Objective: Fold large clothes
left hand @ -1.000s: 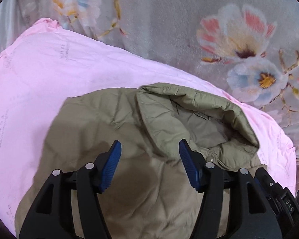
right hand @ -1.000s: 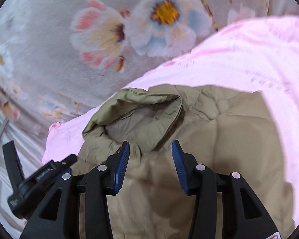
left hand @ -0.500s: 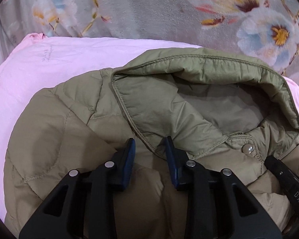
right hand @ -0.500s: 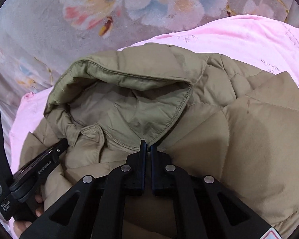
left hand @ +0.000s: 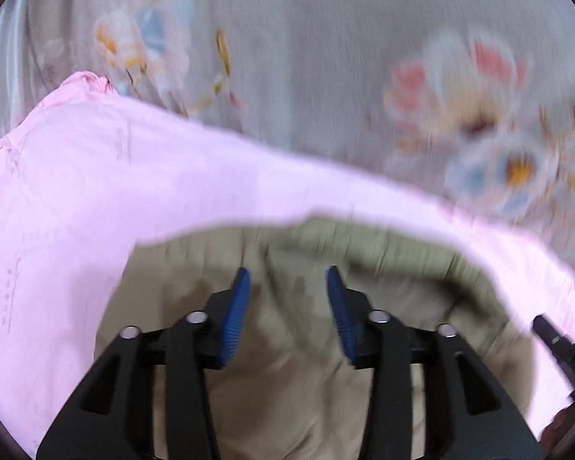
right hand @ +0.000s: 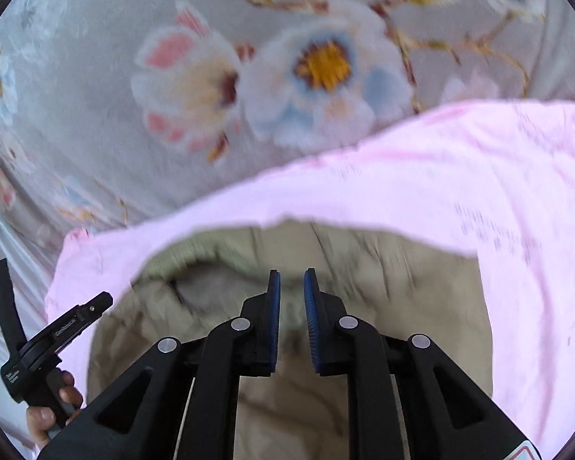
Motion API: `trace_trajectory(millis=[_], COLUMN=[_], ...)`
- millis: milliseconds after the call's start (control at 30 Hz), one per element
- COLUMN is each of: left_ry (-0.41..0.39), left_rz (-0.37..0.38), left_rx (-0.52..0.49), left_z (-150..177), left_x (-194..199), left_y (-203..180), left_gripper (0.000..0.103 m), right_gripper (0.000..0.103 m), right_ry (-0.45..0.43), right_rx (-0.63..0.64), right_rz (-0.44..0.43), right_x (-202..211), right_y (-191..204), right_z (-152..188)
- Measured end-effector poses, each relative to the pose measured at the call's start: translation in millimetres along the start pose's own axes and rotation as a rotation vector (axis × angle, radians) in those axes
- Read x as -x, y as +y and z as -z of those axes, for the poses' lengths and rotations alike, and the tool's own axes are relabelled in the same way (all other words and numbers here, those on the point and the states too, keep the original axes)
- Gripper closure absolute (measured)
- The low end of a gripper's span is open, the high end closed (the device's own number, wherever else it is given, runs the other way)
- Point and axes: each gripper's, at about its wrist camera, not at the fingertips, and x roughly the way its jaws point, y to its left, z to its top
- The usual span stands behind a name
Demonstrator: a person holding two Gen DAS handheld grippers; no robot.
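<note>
My left gripper is matte black plastic: two angular arms with triangular cut-outs, each carrying round silver screw heads, and ribbed blue pads lining the inner faces of the fingers. My right gripper is built the same, black with silver screws and blue ridged pads; a red-and-white sticker shows at the lower right of its frame. At the lower left of the right wrist view, my hand wraps a black handle bearing small pale lettering, too blurred to read.
</note>
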Motion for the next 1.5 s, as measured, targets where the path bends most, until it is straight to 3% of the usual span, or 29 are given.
trace_trajectory(millis=[167,267,333,433,567,733,800,900,1167,1500], left_ry=[0.006,0.025,0.037,0.053,0.114,0.105,0.098,0.083,0.058,0.055], left_rz=[-0.032,-0.06,-0.057,-0.064,-0.106,-0.194,-0.204,-0.212,-0.223,-0.212], left_rx=[0.117,0.149,0.129,0.08,0.004,-0.147,-0.158,-0.17,-0.175,-0.162], left_z=[-25,-23,-18,-7,10,31,35,38,41,40], left_x=[-28,-49,-56,-66,-88,-95,-95,-94,-93,-94], left_y=[-2,-1,-2,-2,-6,-23,-24,-25,-27,-26], left_gripper=[0.055,0.056,0.056,0.056,0.055,0.055,0.055,0.055,0.055,0.055], right_gripper=[0.087,0.089,0.091,0.102,0.103,0.103,0.103,0.103,0.103,0.103], right_ry=[0.024,0.092,0.142,0.157,0.168,0.155,0.121,0.143,0.069,0.064], right_rx=[-0.006,0.052,0.163,0.283,0.192,0.103,0.087,0.082,0.178,0.173], right_rz=[-0.01,-0.015,-0.017,0.046,0.042,0.052,0.091,0.119,0.208,0.199], right_x=[-54,-85,-91,-87,-83,-78,-77,-92,-98,-98], right_y=[24,33,42,38,12,13,18,17,30,27], right_z=[-29,-19,-2,22,20,10,5,9,23,23])
